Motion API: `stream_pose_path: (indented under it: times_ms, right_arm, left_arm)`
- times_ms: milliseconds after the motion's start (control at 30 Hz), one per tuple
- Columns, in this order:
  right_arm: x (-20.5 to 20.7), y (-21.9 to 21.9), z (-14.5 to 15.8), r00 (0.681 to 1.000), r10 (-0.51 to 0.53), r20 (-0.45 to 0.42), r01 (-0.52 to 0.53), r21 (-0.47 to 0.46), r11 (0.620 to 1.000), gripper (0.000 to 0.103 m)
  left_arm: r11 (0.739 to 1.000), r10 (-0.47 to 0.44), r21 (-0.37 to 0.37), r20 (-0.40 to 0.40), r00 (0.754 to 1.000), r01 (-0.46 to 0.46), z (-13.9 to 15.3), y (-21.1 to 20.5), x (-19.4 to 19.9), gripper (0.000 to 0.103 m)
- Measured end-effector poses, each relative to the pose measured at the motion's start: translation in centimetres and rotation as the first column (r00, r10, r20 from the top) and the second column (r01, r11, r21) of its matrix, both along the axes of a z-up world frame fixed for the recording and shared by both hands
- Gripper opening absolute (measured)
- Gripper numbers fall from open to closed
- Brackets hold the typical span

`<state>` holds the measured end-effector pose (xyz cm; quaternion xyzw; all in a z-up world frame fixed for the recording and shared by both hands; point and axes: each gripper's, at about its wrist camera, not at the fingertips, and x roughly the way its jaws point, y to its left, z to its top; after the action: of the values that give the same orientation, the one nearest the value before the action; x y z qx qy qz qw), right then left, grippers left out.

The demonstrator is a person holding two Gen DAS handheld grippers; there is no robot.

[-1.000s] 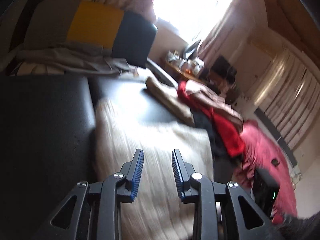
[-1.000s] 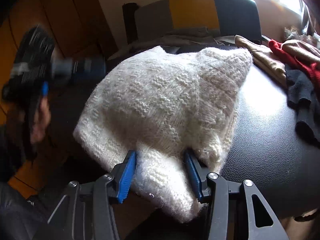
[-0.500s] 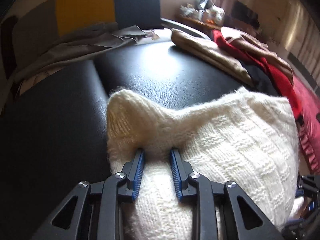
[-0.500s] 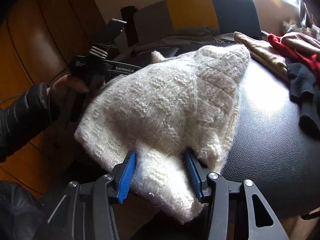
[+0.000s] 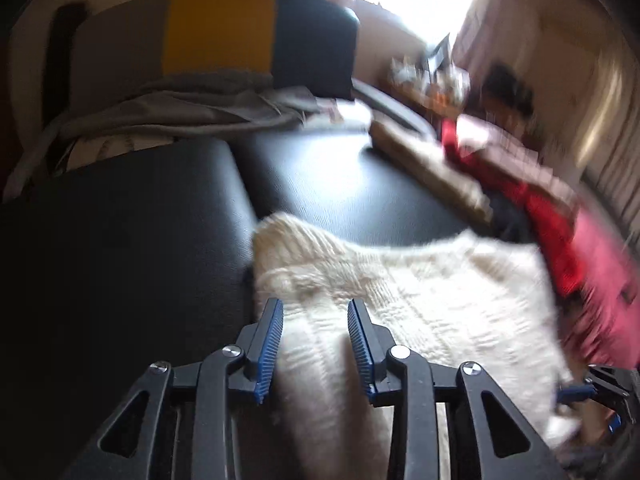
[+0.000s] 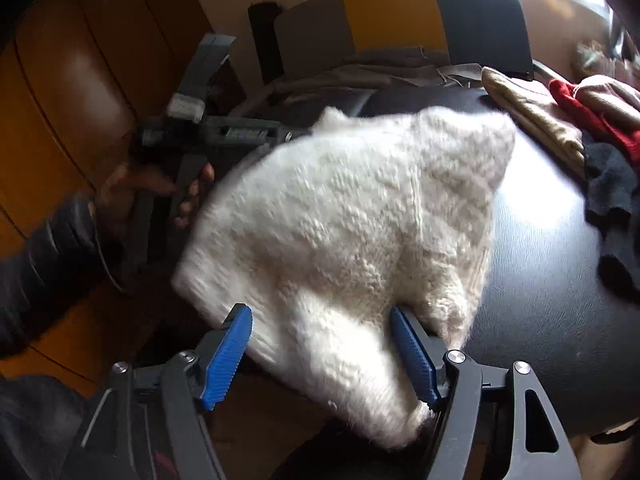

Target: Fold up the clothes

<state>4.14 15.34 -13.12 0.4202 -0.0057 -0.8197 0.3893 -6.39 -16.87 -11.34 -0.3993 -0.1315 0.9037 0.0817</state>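
Hand-held gripper on the left (image 5: 316, 344): clamping, jaws narrow, on a thick fold of the white knit sweater (image 5: 440, 300) at its near left corner. Hand-held gripper on the right (image 6: 324, 356): standing with jaws wide around the opposite near edge, bracketing the knit rather than biting it, and seemingly letting the wool sag loosely between the pads.

Spreading the sweater in a bunched heap over the near part of the black padded desk (image 5: 340, 184), with one edge hanging off toward the camera in the right wrist view and the far corners rising in soft peaks. Leaving the far half of the desk bare and shiny. Keeping well apart from a folded tan garment (image 5: 432, 168) and a loose pile of red and dark clothes (image 5: 540, 208) along the right side, and from a grey cloth (image 5: 192, 108) lying under a grey, yellow and navy cushion (image 5: 220, 32) at the back. Blurring at the edges of both views, so hiding the fine lie of the hem.

Judging from this: working early in the fold of this one piece, squaring it up rather than creasing it. Calling next for a firm bite by the right side, an even lift with both corners level, and a pull outward to flatten the knit before laying one half over the other. Risking a lopsided drag if only the left side is holding.
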Motion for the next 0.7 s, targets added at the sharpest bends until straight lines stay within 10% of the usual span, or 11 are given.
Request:
stream_pose_path:
  times_ms: [100,300,700]
  right_arm:
    - [-1.2,2.2,2.7,0.999,-0.052,-0.005,0.051,-0.131,0.990,0.103]
    - [-7.5,6.0,0.4,0.961,-0.165,0.222,0.220,-0.251,0.943,0.103]
    - [-13.7,1.4,-5.1,0.940,-0.041,0.338,0.115,-0.203,0.972,0.103]
  left_arm:
    - [0.984,0.026,0.174,-0.011,1.000,-0.024,0.0,-3.4,1.6,0.048]
    - [0.895,-0.039,0.445,0.032,0.999,0.021,-2.8,-6.6,3.5,0.053]
    - [0.809,-0.135,0.581,0.032,0.990,0.091,-7.0,-3.1,2.5,0.067]
